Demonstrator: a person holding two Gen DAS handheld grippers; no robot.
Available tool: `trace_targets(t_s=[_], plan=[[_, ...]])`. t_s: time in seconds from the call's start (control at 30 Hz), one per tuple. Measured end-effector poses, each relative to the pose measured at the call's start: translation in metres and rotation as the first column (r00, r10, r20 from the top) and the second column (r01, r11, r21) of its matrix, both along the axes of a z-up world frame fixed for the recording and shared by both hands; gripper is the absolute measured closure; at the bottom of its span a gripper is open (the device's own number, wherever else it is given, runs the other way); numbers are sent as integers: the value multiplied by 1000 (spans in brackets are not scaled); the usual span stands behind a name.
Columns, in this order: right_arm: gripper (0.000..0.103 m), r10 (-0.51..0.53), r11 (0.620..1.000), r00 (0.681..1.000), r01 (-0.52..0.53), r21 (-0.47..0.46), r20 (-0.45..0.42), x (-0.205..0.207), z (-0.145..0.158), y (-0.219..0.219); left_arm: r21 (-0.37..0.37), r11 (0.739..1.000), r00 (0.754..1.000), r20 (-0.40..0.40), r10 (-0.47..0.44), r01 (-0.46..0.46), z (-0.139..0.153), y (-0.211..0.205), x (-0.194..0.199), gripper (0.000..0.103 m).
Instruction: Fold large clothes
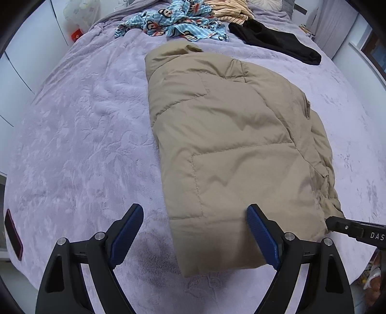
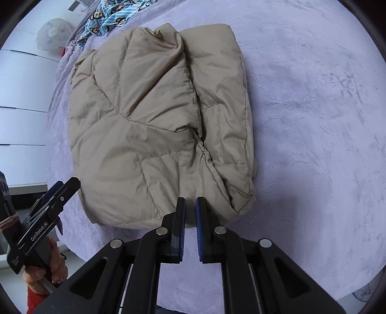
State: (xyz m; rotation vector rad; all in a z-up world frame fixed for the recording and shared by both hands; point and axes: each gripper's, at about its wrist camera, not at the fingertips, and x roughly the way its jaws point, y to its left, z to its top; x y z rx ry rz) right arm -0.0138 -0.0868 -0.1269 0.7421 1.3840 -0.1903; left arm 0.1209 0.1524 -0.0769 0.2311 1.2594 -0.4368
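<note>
Khaki padded jacket (image 1: 229,145) lies folded on the lilac bed (image 1: 79,135). Left gripper (image 1: 195,229) jaws gape wide over its near hem; right gripper (image 2: 190,229) jaws nearly closed, apparently holding nothing.

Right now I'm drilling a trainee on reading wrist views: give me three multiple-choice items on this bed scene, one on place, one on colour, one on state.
1. Where does the black garment lie relative to the tan jacket?
A. Beyond it, further up the bed
B. Under it
C. In the left claw

2. What colour is the bedspread?
A. Green
B. Pale purple
C. Red

3. How does the left claw stand?
A. Clamped on the jacket's collar
B. Open wide at the jacket's near corner
C. Shut on the monkey-print cloth

Answers:
1 A, it sits past the jacket's far end, apart from it.
2 B, lilac plush surrounds the jacket.
3 B, its blue pads are spread far apart; the right claw shows only a narrow gap.
</note>
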Motion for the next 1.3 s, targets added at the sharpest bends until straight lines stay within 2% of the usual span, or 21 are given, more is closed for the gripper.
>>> trace_targets(t_s=[0.27, 0.6, 0.77, 0.8, 0.83, 1.0, 1.17, 1.3], plan=[[94, -26, 999, 1000, 26, -18, 12, -29, 25, 13, -23, 1000, 1000, -14, -2, 1, 16, 7, -14, 15], [94, -46, 999, 999, 47, -21, 16, -37, 30, 21, -45, 999, 998, -59, 7, -10, 18, 16, -24, 15], [94, -52, 999, 999, 52, -14, 15, -42, 32, 22, -34, 999, 999, -53, -3, 1, 20, 17, -32, 14], [94, -51, 999, 999, 51, -14, 17, -40, 32, 22, -35, 999, 999, -54, 1, -3, 21, 17, -34, 10], [94, -49, 999, 999, 49, -15, 18, -39, 32, 23, -35, 999, 998, -55, 6, -8, 21, 18, -35, 0], [94, -12, 1000, 999, 12, -20, 36, -39, 36, 26, -21, 999, 998, -38, 41, -42, 28, 21, -44, 0], [94, 39, 996, 998, -35, -83, 49, -38, 48, 29, 17, 997, 997, 11, 76, -76, 45, 21, -60, 0], [93, 117, 973, 989, -96, -210, 89, -37, 75, 37, 68, 992, 992, 68, 106, -111, 61, 22, -69, 0]])
